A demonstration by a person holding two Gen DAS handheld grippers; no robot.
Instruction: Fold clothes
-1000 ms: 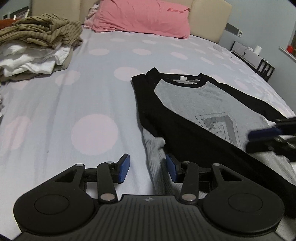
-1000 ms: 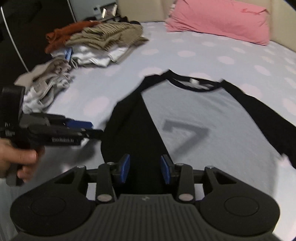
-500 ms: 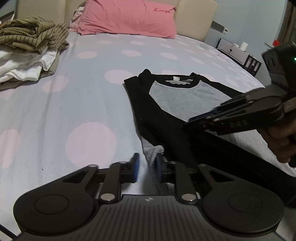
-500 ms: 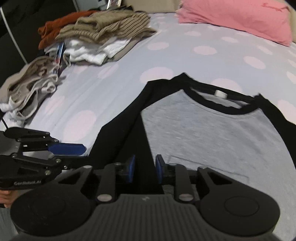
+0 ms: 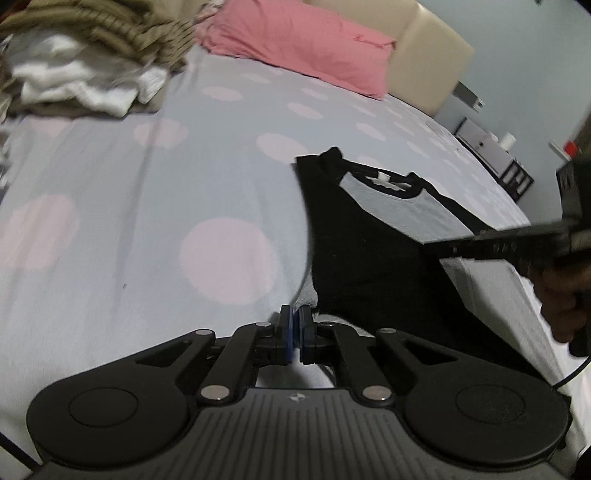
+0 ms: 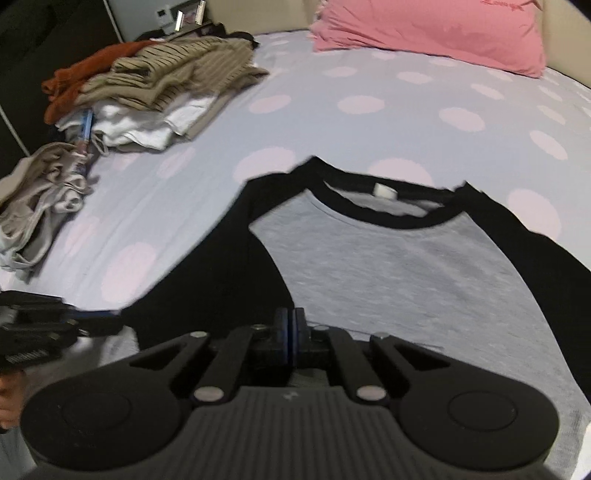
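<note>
Now both tools, left tool (image 5: 294, 334) and right tool (image 6: 290, 332), are pinching shut on the shirt (image 6: 388, 266) lying on the bed (image 5: 147, 221), and a thin grip could be slipping, spoiling the fold.

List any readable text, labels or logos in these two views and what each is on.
None can be read for certain.
pink pillow: red embroidered script near its top edge, too blurred to read.
right gripper: pale lettering along its side, too smeared to read.
shirt: white neck tag, nothing legible on it.
</note>
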